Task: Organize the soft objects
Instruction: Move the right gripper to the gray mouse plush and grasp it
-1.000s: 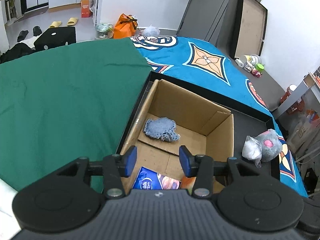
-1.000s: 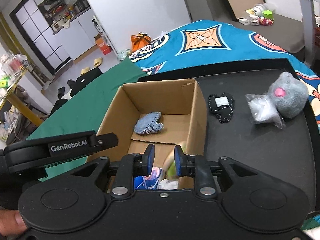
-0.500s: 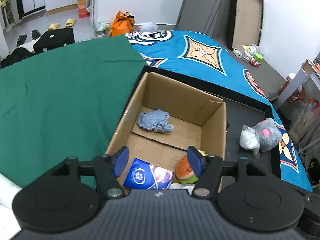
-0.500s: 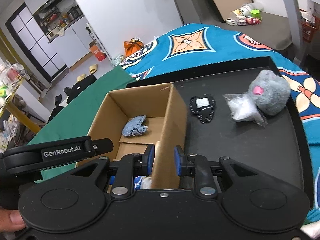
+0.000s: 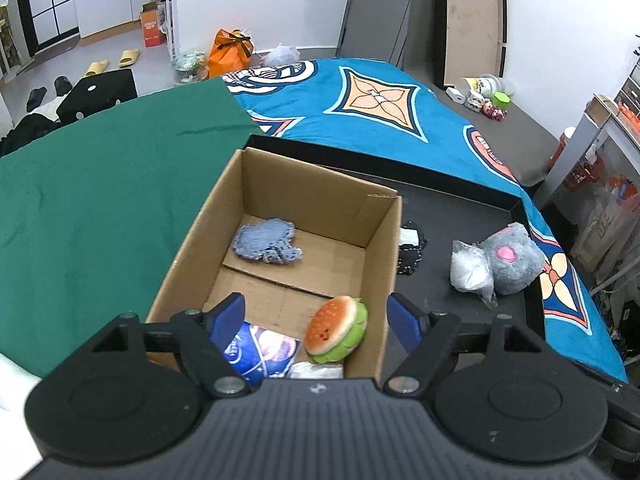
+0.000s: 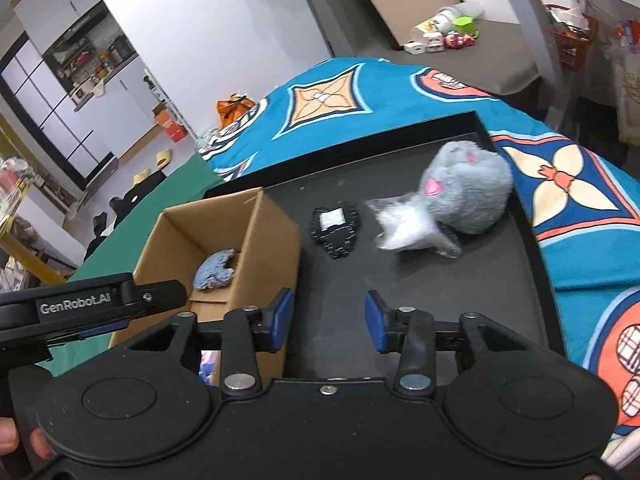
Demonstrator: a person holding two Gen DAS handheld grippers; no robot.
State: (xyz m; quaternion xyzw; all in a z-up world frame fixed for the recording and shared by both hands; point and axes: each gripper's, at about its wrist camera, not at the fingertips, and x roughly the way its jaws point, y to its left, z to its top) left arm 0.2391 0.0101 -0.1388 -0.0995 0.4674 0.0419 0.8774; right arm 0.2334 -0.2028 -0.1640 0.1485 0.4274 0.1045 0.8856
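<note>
An open cardboard box (image 5: 394, 236) (image 6: 276, 240) stands on a black tray (image 5: 460, 208) (image 6: 460, 272). Inside it lie a blue knitted cloth (image 5: 266, 242) (image 6: 213, 273), a plush burger (image 5: 336, 328), a blue packet (image 5: 260, 350) and a white bag (image 5: 316, 370). My left gripper (image 5: 316, 318) hovers above the box's near end, its jaws opening, nothing pressed between them. My right gripper (image 6: 326, 322) is over the tray right of the box, its jaws opening and empty. Beyond it lie a black beaded piece (image 6: 336, 230) (image 5: 410, 250), a clear bag of white stuffing (image 6: 408, 226) (image 5: 470, 272) and a grey plush (image 6: 466, 186) (image 5: 510, 256).
The tray rests on a blue patterned blanket (image 5: 380, 108) (image 6: 560, 184) beside a green cloth (image 5: 92, 184). A hand (image 6: 16, 438) shows at the lower left of the right wrist view, next to the other gripper's body (image 6: 80, 304). Small toys (image 5: 484, 96) stand on the floor behind.
Both grippers opened. The right one let the plush burger drop into the box and slid right over the tray. The left one drew back, so more of the box shows.
</note>
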